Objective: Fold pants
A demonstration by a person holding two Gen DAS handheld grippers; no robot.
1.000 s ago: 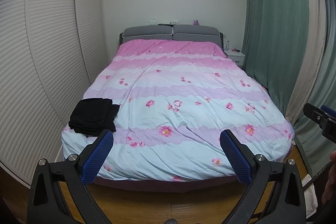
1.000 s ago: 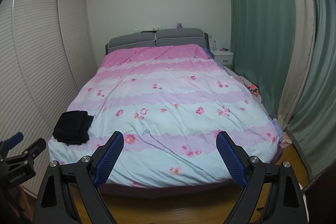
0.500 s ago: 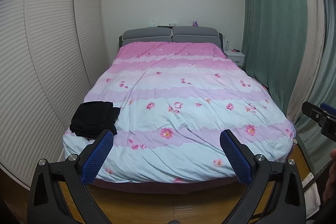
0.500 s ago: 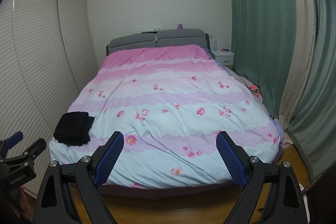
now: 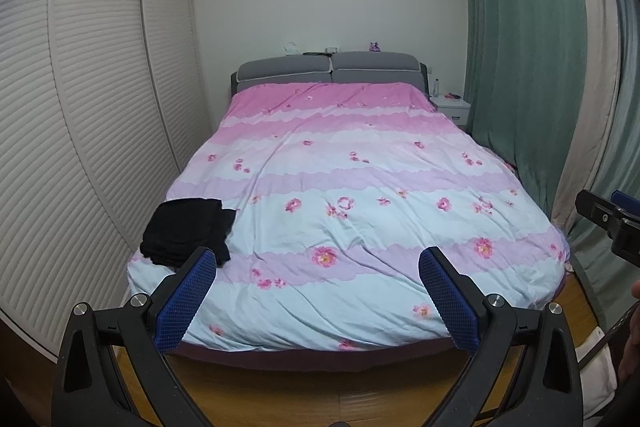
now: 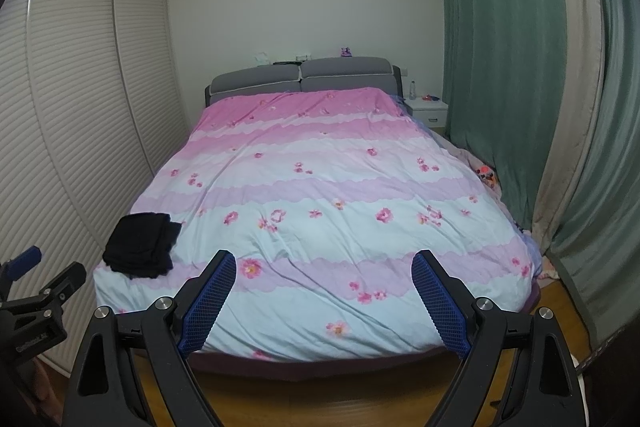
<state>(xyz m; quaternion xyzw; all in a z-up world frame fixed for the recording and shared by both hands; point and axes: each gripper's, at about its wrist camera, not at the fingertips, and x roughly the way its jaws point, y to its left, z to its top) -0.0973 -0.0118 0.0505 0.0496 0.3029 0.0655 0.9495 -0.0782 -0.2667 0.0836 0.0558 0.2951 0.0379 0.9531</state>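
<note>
Black pants (image 5: 186, 231) lie folded in a compact pile at the near left corner of the bed (image 5: 360, 219); they also show in the right wrist view (image 6: 142, 245). My left gripper (image 5: 318, 267) is open and empty, held back from the foot of the bed over the wooden floor. My right gripper (image 6: 324, 271) is open and empty too, also short of the bed. Each gripper shows at the edge of the other's view: the right one (image 5: 612, 223) and the left one (image 6: 36, 291).
White slatted wardrobe doors (image 5: 80, 131) run along the left side close to the bed. Green curtains (image 5: 520, 67) hang on the right. A white nightstand (image 5: 450, 107) stands by the grey headboard (image 5: 328, 67). A wooden floor (image 5: 320, 399) lies below the grippers.
Both views have drawn back and up a little from the bed. The pants lie as before. Both grippers stay open.
</note>
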